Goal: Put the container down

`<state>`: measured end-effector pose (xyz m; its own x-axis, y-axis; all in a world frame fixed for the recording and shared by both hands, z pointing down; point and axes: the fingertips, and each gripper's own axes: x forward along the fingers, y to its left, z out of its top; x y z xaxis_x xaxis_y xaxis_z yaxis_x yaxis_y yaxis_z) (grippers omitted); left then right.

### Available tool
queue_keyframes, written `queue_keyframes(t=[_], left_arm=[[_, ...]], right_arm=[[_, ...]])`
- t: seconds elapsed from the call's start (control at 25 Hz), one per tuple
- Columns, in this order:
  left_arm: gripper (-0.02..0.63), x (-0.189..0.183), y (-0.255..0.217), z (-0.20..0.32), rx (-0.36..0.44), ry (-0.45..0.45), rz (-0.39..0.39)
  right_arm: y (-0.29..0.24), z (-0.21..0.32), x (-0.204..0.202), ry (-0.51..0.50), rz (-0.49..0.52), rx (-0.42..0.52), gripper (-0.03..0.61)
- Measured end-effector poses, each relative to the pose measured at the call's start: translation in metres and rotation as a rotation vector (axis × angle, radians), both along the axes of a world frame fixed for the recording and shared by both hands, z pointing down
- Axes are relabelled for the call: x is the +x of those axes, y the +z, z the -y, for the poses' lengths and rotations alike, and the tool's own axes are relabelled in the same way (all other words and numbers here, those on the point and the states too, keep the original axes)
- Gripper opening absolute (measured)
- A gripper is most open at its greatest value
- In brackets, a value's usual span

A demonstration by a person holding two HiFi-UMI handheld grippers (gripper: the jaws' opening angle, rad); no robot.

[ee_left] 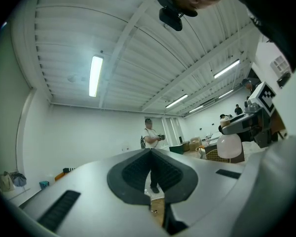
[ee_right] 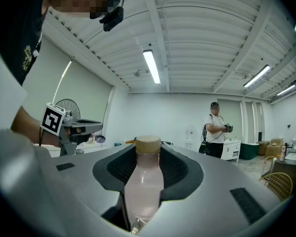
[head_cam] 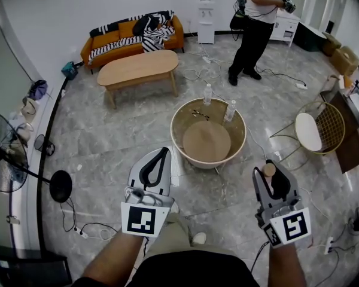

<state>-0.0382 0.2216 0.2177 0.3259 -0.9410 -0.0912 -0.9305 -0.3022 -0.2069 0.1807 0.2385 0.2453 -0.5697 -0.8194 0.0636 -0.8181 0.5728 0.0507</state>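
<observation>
Now, the left gripper [head_cam: 163, 152] is clenched on nothing. Ahead, between both tools, stands a round table [head_cam: 178, 124]. To its right, the right gripper [head_cam: 276, 173] grasps the capped bottle [ee_right: 144, 181] above the floor.

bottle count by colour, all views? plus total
clear bottles: 2, standing at the far side of the round table
pink bottle with a tan cap: 1, clamped in the right gripper
total: 3
</observation>
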Motion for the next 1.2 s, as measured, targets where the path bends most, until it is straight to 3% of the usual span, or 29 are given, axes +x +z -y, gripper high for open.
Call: queue_keyframes(t=[1.2], left_arm=[[0.015, -0.026, 0.025, 0.134, -0.038, 0.091, -0.013]], right_arm=[[0.017, 0.119, -0.038, 0.074, -0.002, -0.021, 0.153]])
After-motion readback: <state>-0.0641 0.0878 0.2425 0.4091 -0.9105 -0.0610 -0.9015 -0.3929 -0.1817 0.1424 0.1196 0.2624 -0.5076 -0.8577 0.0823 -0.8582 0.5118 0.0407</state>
